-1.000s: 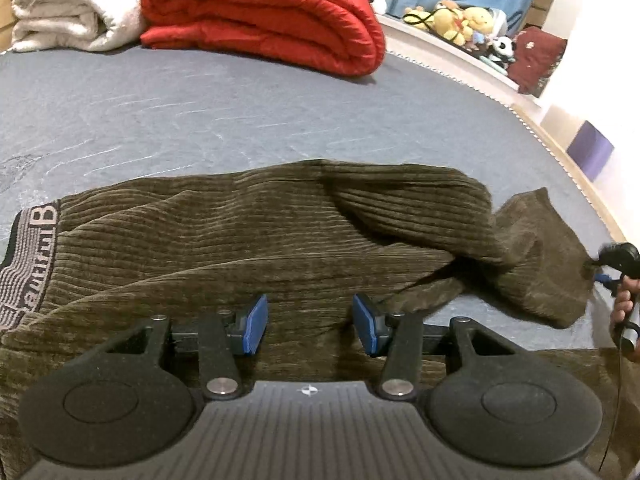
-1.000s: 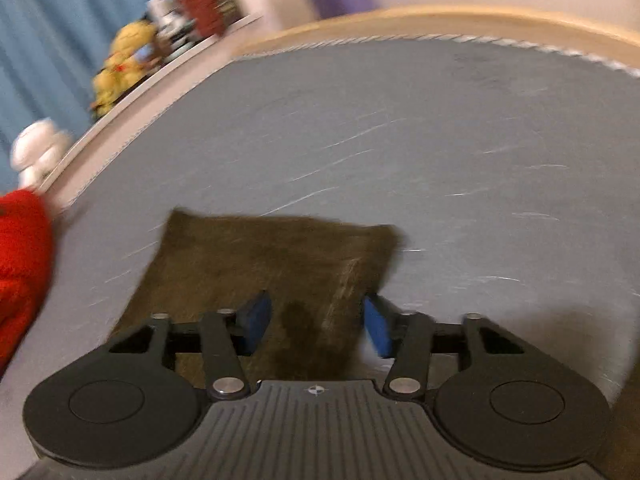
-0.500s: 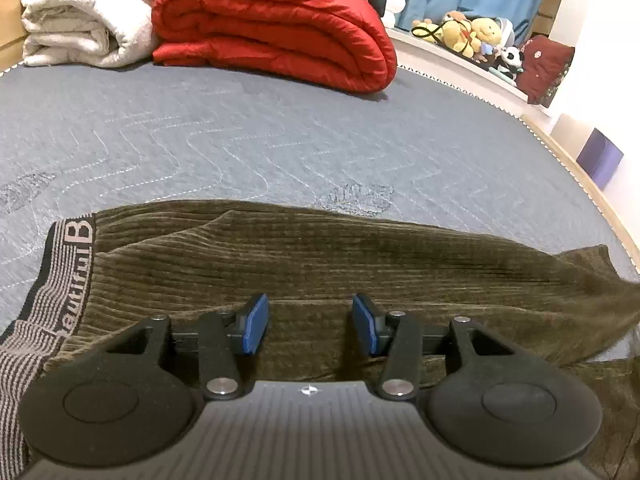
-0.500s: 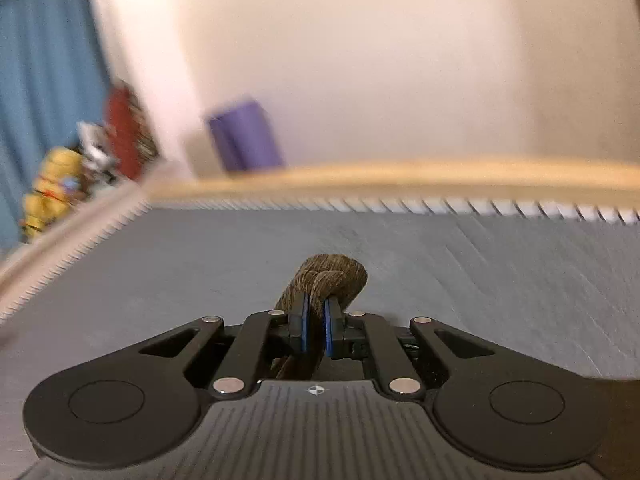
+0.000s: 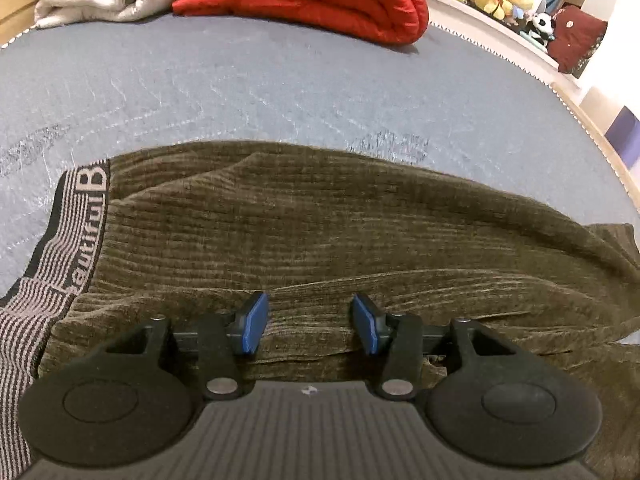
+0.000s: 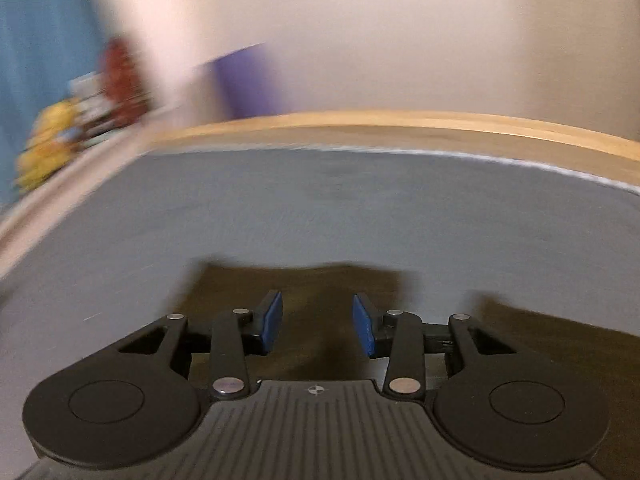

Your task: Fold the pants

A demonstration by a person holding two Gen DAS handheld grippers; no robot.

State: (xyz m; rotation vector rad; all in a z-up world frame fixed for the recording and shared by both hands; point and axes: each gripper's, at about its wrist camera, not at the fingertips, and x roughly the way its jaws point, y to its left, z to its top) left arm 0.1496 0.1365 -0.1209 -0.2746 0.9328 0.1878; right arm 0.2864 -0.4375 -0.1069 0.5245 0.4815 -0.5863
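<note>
With the right gripper (image 6: 316, 326) opening above the hem and the left gripper (image 5: 306, 326) spread, gripping nothing, the pants (image 5: 320, 232) sprawled across the near mattress (image 5: 240, 88) could stay rumpled if regripped off-centre.

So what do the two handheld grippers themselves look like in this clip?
They look identical. The left gripper and right gripper each have black linkage arms with silver pivot pins, two round black discs, a ribbed grey body bearing a small white mark, and blue pads on the fingertips.
</note>
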